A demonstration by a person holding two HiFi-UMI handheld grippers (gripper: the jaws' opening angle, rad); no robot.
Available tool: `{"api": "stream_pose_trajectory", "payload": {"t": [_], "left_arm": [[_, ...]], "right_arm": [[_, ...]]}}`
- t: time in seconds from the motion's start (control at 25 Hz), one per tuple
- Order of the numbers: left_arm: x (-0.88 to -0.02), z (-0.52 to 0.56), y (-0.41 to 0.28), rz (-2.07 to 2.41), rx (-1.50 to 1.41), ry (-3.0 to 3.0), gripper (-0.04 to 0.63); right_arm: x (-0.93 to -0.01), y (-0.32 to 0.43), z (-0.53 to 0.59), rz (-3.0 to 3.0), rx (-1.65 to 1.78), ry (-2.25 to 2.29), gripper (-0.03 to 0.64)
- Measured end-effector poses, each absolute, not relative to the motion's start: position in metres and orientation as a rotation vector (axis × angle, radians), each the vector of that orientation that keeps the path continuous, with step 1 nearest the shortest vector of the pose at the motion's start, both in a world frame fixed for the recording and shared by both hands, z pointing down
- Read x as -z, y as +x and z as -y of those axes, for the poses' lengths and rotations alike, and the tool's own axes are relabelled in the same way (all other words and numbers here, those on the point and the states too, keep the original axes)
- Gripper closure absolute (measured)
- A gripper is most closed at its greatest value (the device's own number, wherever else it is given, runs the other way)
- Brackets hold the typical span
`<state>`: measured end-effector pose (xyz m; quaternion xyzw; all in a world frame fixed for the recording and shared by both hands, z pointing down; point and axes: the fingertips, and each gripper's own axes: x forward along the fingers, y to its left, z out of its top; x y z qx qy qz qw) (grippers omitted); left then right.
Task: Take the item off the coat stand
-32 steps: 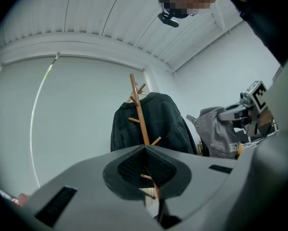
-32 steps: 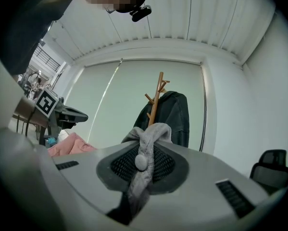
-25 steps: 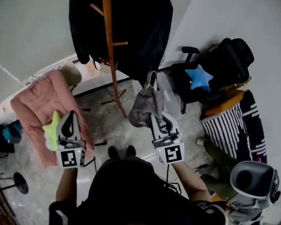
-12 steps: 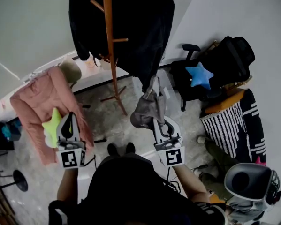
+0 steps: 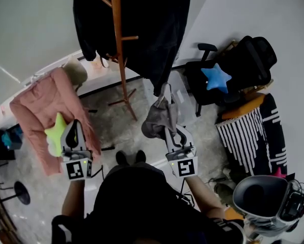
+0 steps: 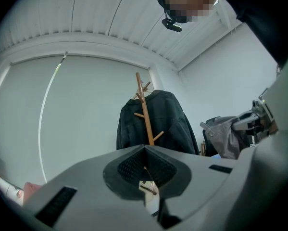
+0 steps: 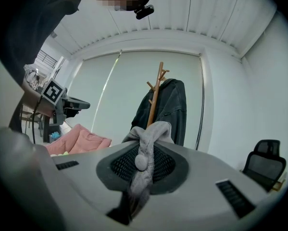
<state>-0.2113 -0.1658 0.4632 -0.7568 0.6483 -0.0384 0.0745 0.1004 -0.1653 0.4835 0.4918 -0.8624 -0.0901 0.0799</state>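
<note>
The wooden coat stand (image 5: 119, 50) rises at the top middle, with a black jacket (image 5: 146, 29) draped over it. My right gripper (image 5: 169, 132) is shut on a grey cloth item (image 5: 159, 117), which hangs free in front of the stand's foot. In the right gripper view the grey item (image 7: 146, 138) runs up between the jaws of the right gripper (image 7: 141, 163), with the coat stand (image 7: 156, 100) behind. My left gripper (image 5: 74, 130) is held at the left, shut and empty. Its own view shows the stand (image 6: 144, 114) and the grey item (image 6: 225, 136).
A pink coat (image 5: 45, 111) and a green star cushion (image 5: 56, 133) lie at the left. At the right, a black office chair (image 5: 243, 65) carries a blue star (image 5: 215, 78). A striped cushion (image 5: 248, 136) and a round grey device (image 5: 263, 200) sit below it.
Hardly anything differs. The right gripper still holds the grey item near the stand's foot. The head view has shifted a little.
</note>
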Motion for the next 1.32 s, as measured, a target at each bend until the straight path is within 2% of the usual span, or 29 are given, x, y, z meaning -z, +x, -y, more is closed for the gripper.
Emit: {"api": "stream_pose_trajectory", "payload": {"t": [0.36,1.32], "left_arm": [[-0.465,0.169,-0.207,-2.008,0.071,-2.281,0.572],[-0.47,0.163,-0.211,-2.007,0.075,-2.267,0.572]], "right_arm": [[-0.503,0.096,0.166,2.558,0.153,1.441,0.56],[-0.5,0.087,0.165,2.564,0.189,1.416,0.561]]}}
